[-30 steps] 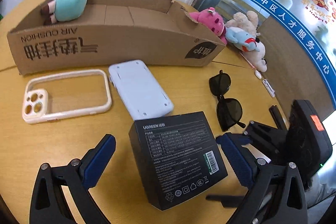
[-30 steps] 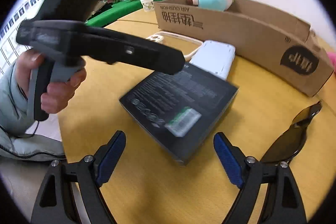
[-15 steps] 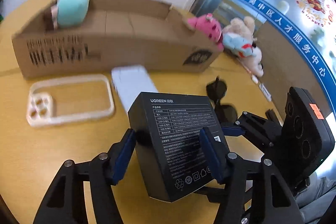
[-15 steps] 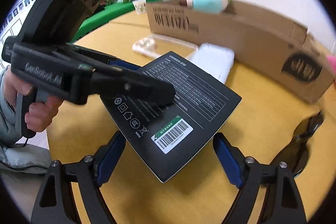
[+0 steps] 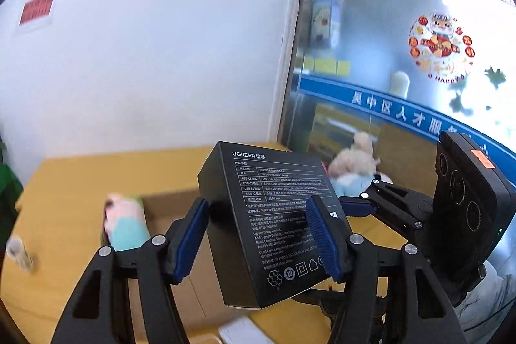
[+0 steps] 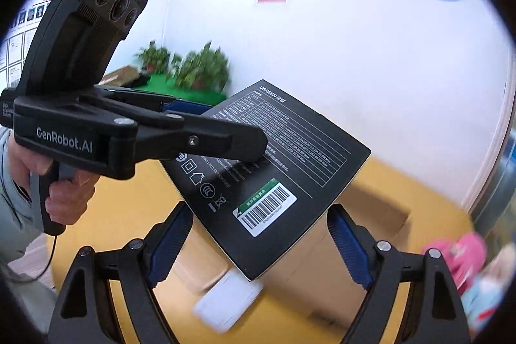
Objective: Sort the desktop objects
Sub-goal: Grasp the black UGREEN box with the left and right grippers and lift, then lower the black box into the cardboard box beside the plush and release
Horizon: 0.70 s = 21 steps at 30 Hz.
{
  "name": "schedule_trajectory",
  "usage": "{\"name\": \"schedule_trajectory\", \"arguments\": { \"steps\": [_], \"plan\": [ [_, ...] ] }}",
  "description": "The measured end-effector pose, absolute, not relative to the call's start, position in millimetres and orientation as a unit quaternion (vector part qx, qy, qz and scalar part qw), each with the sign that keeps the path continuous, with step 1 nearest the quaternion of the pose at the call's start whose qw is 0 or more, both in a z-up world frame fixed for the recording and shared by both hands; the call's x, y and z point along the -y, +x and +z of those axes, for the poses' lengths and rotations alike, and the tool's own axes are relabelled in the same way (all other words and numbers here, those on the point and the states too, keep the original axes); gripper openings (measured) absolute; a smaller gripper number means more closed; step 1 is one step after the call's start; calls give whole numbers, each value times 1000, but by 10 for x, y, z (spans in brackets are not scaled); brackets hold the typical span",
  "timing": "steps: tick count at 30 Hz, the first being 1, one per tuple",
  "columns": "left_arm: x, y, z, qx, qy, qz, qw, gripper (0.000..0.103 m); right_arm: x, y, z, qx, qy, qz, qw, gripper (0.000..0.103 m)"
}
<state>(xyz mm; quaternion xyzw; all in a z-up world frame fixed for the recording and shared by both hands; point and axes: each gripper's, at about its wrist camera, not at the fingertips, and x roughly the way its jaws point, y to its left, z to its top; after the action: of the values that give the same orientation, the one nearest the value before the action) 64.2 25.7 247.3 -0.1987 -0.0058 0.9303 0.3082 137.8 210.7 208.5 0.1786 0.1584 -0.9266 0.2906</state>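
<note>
My left gripper is shut on the black UGREEN box and holds it tilted, high above the table and over the open cardboard box. The same black box shows in the right wrist view, clamped by the left gripper's fingers. My right gripper is open and empty, its blue pads on either side just below the box's lower corner. A teal and pink plush lies in the cardboard box. A white flat device lies on the table below.
Pink and pale plush toys lie at the table's right end by the glass wall, also seen in the left wrist view. Potted plants stand at the back left. The yellow table reaches the white wall.
My left gripper closed on the black box, lifted it off the table and carried it up over the cardboard box. My right gripper rose along beneath it, still open.
</note>
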Motion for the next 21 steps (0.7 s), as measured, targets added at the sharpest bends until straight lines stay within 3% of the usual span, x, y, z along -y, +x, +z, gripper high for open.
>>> {"name": "schedule_trajectory", "arguments": {
  "steps": [10, 14, 21],
  "plan": [
    [-310, -221, 3061, 4, -151, 942, 299, 60, -2160, 510, 2762, -154, 145, -935, 286, 86],
    [-319, -717, 2926, 17, -174, 942, 288, 61, -2115, 37, 2673, -148, 162, -932, 290, 86],
    [-355, -1732, 2135, 51, -270, 924, 265, 61, -2007, -921, 2083, -133, 238, -912, 306, 86]
  ]
}}
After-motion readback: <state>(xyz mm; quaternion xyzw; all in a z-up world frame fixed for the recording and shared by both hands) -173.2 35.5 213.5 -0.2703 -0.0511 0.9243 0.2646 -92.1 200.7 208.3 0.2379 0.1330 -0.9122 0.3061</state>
